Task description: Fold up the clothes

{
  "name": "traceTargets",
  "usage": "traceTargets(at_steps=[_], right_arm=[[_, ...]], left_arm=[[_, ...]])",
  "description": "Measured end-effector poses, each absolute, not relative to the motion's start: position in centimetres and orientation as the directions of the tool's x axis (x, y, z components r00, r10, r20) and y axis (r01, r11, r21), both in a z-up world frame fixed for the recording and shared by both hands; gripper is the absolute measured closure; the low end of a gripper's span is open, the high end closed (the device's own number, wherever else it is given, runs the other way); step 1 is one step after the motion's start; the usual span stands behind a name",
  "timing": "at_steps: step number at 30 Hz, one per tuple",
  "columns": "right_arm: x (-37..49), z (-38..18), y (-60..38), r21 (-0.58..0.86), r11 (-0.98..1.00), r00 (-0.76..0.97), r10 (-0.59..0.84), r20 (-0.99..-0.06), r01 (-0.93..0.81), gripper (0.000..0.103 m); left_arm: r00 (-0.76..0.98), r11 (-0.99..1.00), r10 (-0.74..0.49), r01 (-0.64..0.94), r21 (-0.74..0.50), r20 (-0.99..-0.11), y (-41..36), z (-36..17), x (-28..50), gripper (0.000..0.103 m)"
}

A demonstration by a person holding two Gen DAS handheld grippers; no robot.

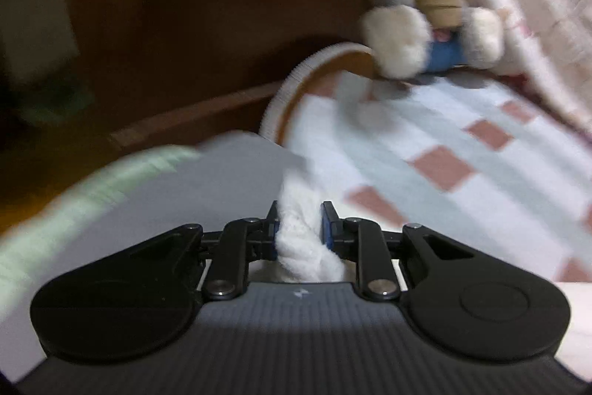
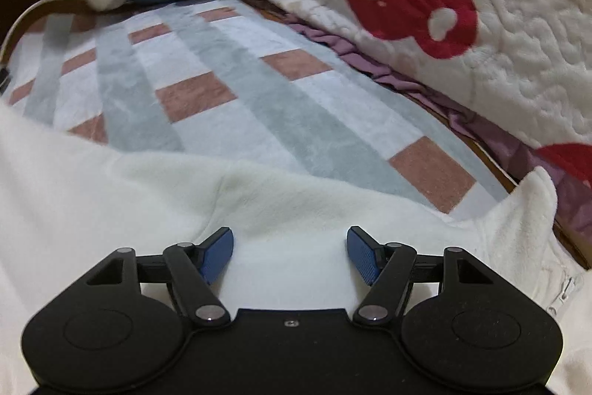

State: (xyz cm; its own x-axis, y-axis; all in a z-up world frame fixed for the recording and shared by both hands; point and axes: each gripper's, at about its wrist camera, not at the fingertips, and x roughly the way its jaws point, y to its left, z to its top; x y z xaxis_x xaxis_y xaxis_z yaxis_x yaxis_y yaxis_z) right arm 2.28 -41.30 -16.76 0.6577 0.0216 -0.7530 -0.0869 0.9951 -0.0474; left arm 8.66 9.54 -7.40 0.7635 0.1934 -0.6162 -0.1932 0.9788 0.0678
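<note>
Left gripper (image 1: 299, 228) clamped on a bunched edge of the white fleece garment (image 2: 122, 195) lying on the checked blanket (image 2: 207, 69); right gripper (image 2: 289, 256), jaws apart above it, should seize the matching edge so the fold carries over evenly.

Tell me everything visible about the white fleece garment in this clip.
The white fleece garment looks soft and fluffy, with a zipper at its right edge. It lies rumpled across the near end of the checked blanket. The left gripper is shut on a bunched fold of it, while the open right gripper hovers over its flat part.
</note>
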Motion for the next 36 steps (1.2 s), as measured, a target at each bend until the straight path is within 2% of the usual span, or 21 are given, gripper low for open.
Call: traceTargets(at_steps=[4, 9, 14, 17, 18, 19, 20, 23, 26, 28, 30, 31, 33, 34, 36], right_arm=[[2.4, -16.3, -40.9, -0.038, 0.999, 0.667, -0.009, -0.745, -0.03, 0.034], [-1.1, -14.4, -38.9, 0.075, 0.996, 0.724, 0.088, -0.684, -0.049, 0.034], [-4.8, -15.8, -33.4, -0.032, 0.971, 0.686, 0.145, -0.713, -0.239, 0.034], [-6.0, -17.7, -29.8, -0.181, 0.938, 0.712, 0.091, -0.697, -0.297, 0.033], [-6.4, -18.0, -28.6, -0.227, 0.918, 0.732, 0.092, -0.675, -0.325, 0.043], [-6.4, -17.9, -27.7, -0.244, 0.903, 0.733, 0.105, -0.673, -0.354, 0.058], [-6.2, -17.8, -26.8, -0.243, 0.891, 0.721, 0.123, -0.682, -0.383, 0.062], [-5.5, -17.3, -25.7, -0.124, 0.901, 0.675, 0.214, -0.707, -0.415, 0.063], [-5.2, -17.1, -25.5, 0.079, 0.892, 0.596, 0.36, -0.718, -0.444, 0.063], [-5.4, -17.2, -25.0, 0.154, 0.876, 0.559, 0.418, -0.716, -0.458, 0.058], [-5.4, -17.2, -24.5, 0.224, 0.853, 0.521, 0.474, -0.71, -0.471, 0.056], [-5.4, -17.2, -24.3, 0.256, 0.839, 0.5, 0.502, -0.706, -0.48, 0.056], [-5.4, -17.2, -23.9, 0.319, 0.808, 0.456, 0.555, -0.696, -0.496, 0.055], [-5.4, -17.2, -23.6, 0.35, 0.791, 0.434, 0.581, -0.689, -0.503, 0.055], [-5.7, -17.1, -23.9, 0.383, 0.772, 0.417, 0.609, -0.675, -0.508, 0.055]], left_arm=[[0.744, 0.981, 0.166, -0.194, 0.029, -0.647, 10.4, -7.9, 9.0, 0.084], [0.746, 0.979, 0.111, -0.196, -0.057, -0.657, 11.7, -7.8, 8.6, 0.083], [0.757, 0.986, 0.119, -0.168, -0.016, -0.642, 11.1, -7.5, 8.5, 0.083], [0.774, 0.986, 0.156, -0.157, 0.052, -0.614, 10.1, -7.2, 8.1, 0.083], [0.779, 0.986, 0.163, -0.154, 0.068, -0.605, 9.8, -7.0, 7.9, 0.083], [0.785, 0.985, 0.168, -0.151, 0.08, -0.597, 9.6, -6.8, 7.8, 0.083], [0.789, 0.985, 0.17, -0.15, 0.083, -0.591, 9.6, -6.6, 7.5, 0.083], [0.791, 0.986, 0.166, -0.154, 0.071, -0.589, 9.8, -6.2, 6.9, 0.083], [0.762, 0.98, 0.188, -0.185, 0.071, -0.62, 10.4, -7.1, 6.7, 0.079], [0.74, 0.971, 0.216, -0.232, 0.059, -0.637, 11.4, -7.6, 6.5, 0.077], [0.738, 0.951, 0.281, -0.299, 0.077, -0.613, 12.1, -7.0, 5.9, 0.075], [0.744, 0.945, 0.299, -0.319, 0.074, -0.597, 12.3, -6.6, 5.5, 0.071], [0.788, 0.953, 0.264, -0.301, 0.027, -0.556, 12.1, -5.5, 4.1, 0.068], [0.806, 0.967, 0.209, -0.254, -0.005, -0.553, 11.6, -5.3, 3.7, 0.067], [0.807, 0.995, 0.058, -0.096, -0.033, -0.588, 9.5, -5.9, 3.7, 0.058]])
